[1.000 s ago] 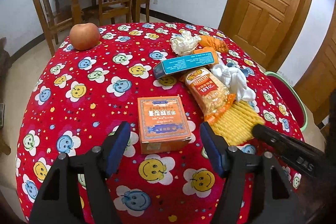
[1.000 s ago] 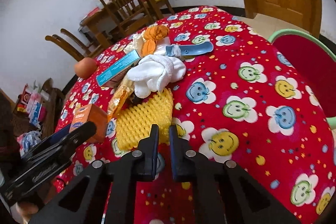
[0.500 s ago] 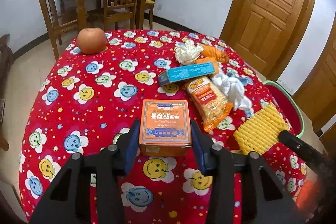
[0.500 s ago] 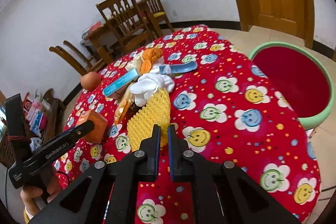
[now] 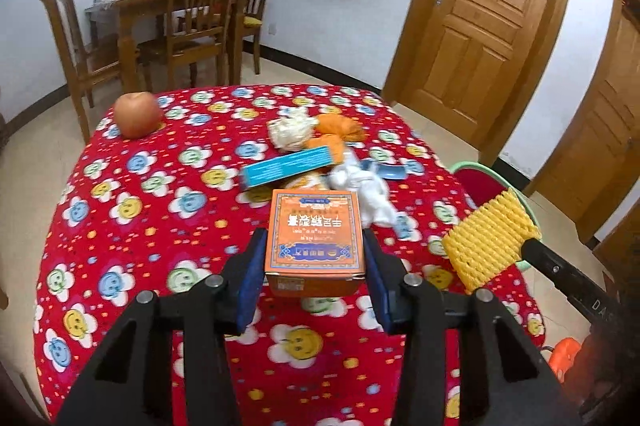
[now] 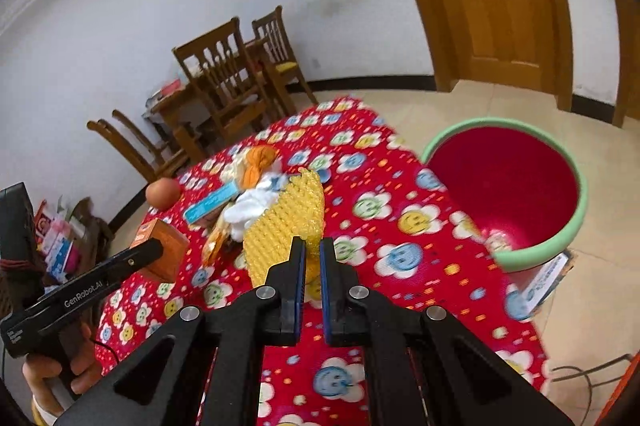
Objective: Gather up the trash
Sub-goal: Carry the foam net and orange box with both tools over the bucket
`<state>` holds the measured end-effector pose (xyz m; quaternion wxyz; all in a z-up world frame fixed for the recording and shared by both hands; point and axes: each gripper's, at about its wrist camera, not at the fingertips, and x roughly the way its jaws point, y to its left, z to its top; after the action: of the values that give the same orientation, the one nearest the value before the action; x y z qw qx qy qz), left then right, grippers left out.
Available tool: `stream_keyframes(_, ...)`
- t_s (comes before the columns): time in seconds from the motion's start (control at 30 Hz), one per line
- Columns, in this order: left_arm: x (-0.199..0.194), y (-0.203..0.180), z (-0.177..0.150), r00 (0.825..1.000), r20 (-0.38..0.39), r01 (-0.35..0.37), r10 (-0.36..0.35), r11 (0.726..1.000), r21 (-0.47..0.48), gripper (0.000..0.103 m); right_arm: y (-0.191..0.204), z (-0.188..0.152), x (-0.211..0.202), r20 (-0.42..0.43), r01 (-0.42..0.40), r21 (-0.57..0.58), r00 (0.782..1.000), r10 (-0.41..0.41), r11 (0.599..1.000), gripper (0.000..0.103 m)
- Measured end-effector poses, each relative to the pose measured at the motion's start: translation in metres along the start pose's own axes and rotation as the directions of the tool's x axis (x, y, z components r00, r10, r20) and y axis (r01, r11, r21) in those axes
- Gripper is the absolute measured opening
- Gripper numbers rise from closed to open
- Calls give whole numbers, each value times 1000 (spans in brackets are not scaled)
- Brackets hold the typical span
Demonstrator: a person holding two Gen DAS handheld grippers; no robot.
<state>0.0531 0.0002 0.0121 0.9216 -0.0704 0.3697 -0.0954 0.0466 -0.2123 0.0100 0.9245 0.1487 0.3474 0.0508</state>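
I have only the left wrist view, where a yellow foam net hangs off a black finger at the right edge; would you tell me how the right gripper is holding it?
Observer: The right gripper is shut on the lower edge of the yellow foam net, which stands up ahead of the jaws.
Operator: Thank you. I see just a sliver of the bin; is its mouth clear?
Observer: Yes. The red bin with the green rim shows its whole open mouth in the right wrist view. It stands beside the table, and nothing covers it.
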Motion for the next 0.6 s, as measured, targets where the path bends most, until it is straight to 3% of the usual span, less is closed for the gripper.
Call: stream_keyframes(0.6,33,-105,21,990,-38,138,-133,976,166,46,-75,20,-30,111,137,115,982,-150,984,7)
